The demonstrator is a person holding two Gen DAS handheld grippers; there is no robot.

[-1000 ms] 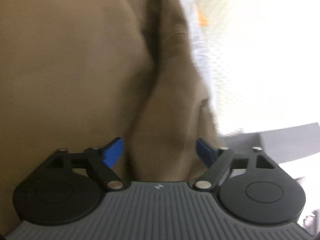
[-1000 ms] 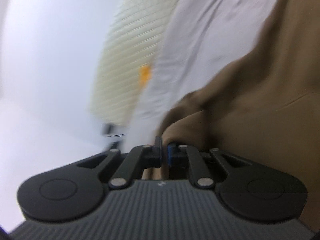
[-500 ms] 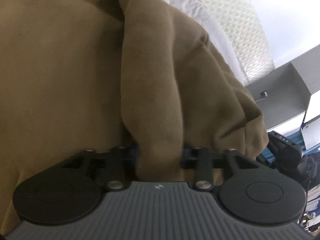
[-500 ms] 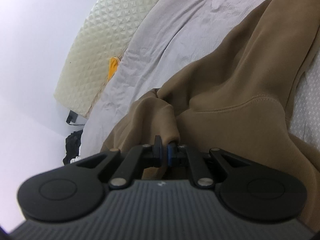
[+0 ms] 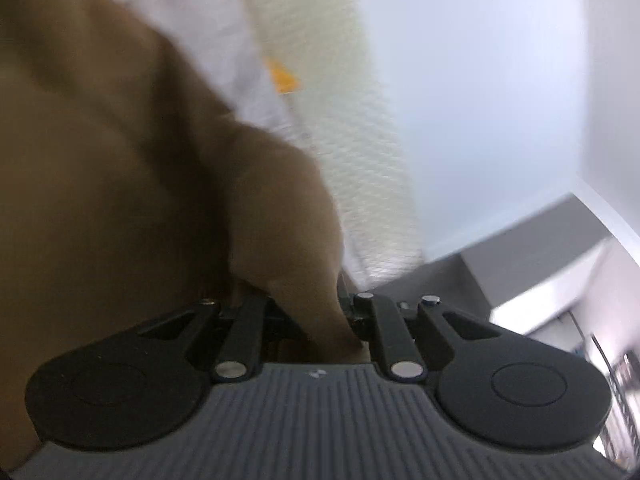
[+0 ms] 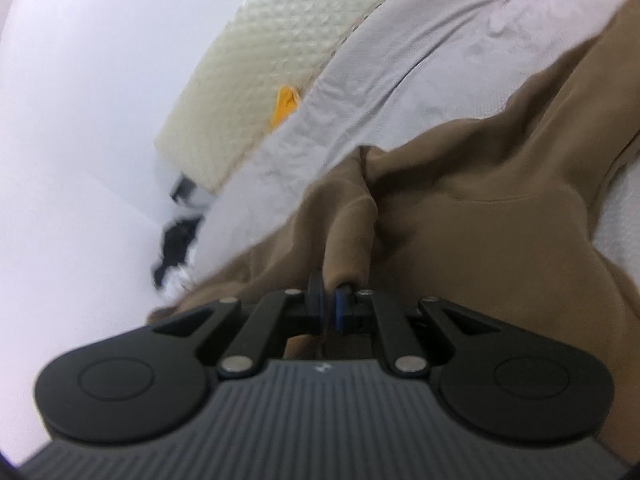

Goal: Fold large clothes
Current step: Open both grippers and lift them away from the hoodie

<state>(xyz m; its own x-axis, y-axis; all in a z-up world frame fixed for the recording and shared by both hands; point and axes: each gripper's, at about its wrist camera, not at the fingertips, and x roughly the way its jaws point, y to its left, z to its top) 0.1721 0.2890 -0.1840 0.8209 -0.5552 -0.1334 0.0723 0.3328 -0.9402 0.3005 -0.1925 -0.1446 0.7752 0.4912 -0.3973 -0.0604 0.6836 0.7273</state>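
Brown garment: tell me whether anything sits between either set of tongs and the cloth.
Nothing visible does. The left tongs are shut on a fold of the brown garment, and the right tongs are shut on another fold of it; cloth fills both grips directly. The garment lies on the pale bedsheet.

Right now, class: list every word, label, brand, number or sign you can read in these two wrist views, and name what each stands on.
None can be read as text.
Small pale mark on the left gripper body: a logo, too small to read.
The same mark on the right gripper body: too small to read.
Brown garment, grey bedsheet, quilted headboard: no print visible.
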